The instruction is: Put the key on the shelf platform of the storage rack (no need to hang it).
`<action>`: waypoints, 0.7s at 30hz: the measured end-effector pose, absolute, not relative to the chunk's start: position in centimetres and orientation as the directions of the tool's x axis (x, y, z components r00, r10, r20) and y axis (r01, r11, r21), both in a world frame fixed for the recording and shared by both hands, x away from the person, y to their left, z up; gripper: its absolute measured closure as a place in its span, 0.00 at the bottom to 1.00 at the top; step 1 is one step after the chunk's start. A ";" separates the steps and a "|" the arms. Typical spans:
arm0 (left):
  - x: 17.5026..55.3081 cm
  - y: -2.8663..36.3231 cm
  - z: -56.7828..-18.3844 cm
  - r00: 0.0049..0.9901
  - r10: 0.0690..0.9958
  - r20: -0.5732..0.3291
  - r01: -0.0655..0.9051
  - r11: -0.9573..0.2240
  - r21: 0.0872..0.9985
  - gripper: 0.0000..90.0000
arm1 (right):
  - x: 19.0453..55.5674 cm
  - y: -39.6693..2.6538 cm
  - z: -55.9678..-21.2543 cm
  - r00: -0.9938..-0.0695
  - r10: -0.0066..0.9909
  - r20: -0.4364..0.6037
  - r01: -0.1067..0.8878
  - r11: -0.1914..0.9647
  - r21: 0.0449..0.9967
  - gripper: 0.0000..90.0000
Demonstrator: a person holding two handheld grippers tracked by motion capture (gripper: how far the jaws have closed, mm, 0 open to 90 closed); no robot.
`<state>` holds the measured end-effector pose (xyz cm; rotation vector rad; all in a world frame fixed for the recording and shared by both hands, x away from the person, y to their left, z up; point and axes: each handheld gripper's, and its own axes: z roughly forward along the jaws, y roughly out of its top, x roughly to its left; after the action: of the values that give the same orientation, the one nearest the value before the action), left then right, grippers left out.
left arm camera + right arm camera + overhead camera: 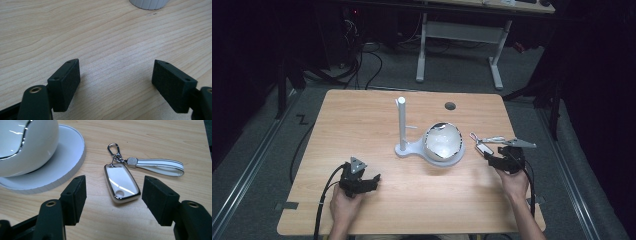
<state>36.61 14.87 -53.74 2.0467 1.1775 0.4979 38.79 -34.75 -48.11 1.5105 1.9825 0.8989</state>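
High view overlooks the table (362,115); both gripper views skim it closely.

Key fob (122,183): white, chrome-edged, flat on bench; clasp and white strap (160,166) attached; just beside white stand base (67,157).

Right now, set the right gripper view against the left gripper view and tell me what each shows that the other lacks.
The right gripper view alone has the key fob lying flat between the open right tongs, untouched, its clasp and white strap, plus the white bowl on its round base. The left gripper view alone has the open left tongs over bare wood. Both share the wooden table and part of the white stand.
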 end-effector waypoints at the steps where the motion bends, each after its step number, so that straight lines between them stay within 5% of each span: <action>1: 36.6 14.9 -53.7 0.510 0.860 -0.019 0.585 -0.330 0.740 0.26 | 39.1 -34.7 -48.1 -0.270 0.963 0.008 0.644 0.174 0.745 0.40; 21: 36.6 14.9 -53.7 0.510 0.860 -0.021 0.586 -0.330 0.740 0.26 | 43.2 -34.2 -49.5 -0.271 0.962 -0.015 0.686 0.204 0.698 0.38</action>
<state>36.61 14.88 -53.73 2.0470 1.1779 0.4951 43.20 -34.21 -49.49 1.5296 2.0328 0.8142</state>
